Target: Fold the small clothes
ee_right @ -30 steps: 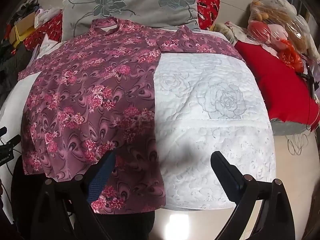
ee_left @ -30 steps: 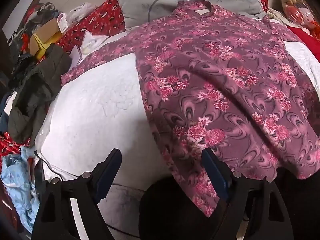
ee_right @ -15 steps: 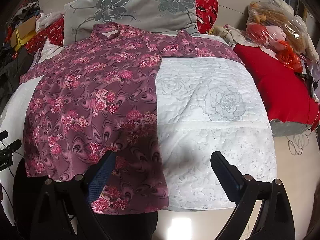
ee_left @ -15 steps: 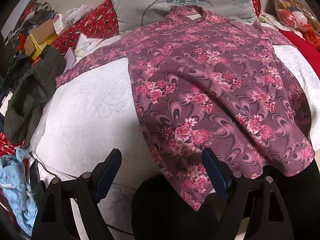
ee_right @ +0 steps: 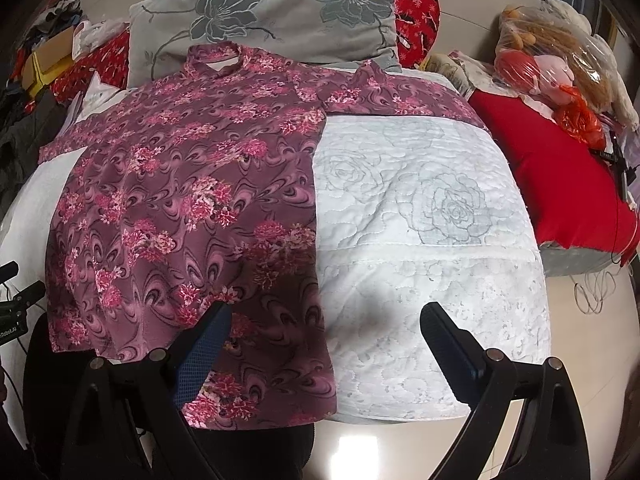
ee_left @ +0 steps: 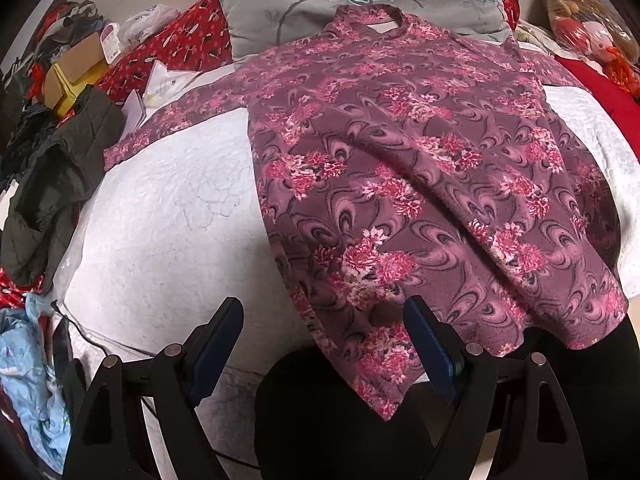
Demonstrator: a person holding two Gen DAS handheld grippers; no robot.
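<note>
Shirt [ee_left: 400,160] lies flat on our bed [ee_right: 420,240], collar on a pillow [ee_right: 280,12]; both our grippers [ee_left: 324,344] [ee_right: 324,344] hang released, holding nothing.

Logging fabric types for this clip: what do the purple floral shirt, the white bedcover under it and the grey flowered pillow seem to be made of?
Purple floral shirt: soft, matte, slightly fuzzy printed cloth, possibly fleece or brushed knit; it drapes in gentle folds without shine.
White bedcover: quilted fabric, likely cotton or polyester; stitched rose outlines and puffed texture show.
Grey flowered pillow: smooth woven cover with a faint sheen; fibre unclear.
</note>
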